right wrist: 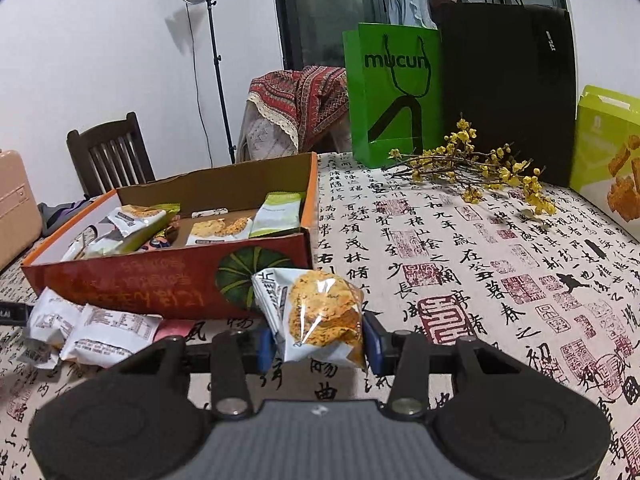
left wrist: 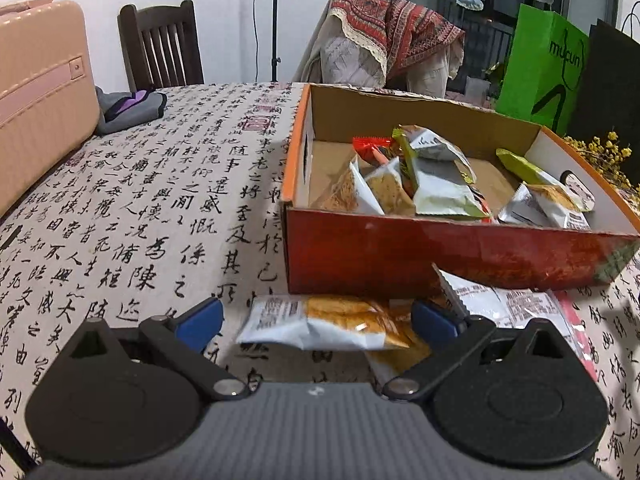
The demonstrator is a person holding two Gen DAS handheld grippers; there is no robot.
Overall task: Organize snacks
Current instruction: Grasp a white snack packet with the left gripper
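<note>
An open orange-red cardboard box [left wrist: 440,256] [right wrist: 160,280] on the calligraphy-print tablecloth holds several snack packets [left wrist: 436,176] [right wrist: 218,228]. In the left wrist view my left gripper [left wrist: 318,324] stands open, with a white-and-orange cracker packet [left wrist: 328,322] lying on the cloth between its blue fingers, just in front of the box. Another white packet [left wrist: 504,304] lies to its right. In the right wrist view my right gripper [right wrist: 318,344] is shut on a cracker packet [right wrist: 316,316], held up above the cloth near the box's right front corner. Two more white packets [right wrist: 92,334] lie at the box's front.
A pink suitcase [left wrist: 36,96] stands at the table's left, a grey-purple cloth [left wrist: 128,108] beside it. A green paper bag [right wrist: 394,92], a black bag [right wrist: 508,88], yellow flower sprigs [right wrist: 476,176] and a green snack carton [right wrist: 608,152] stand at the right. Chairs and a lamp stand behind.
</note>
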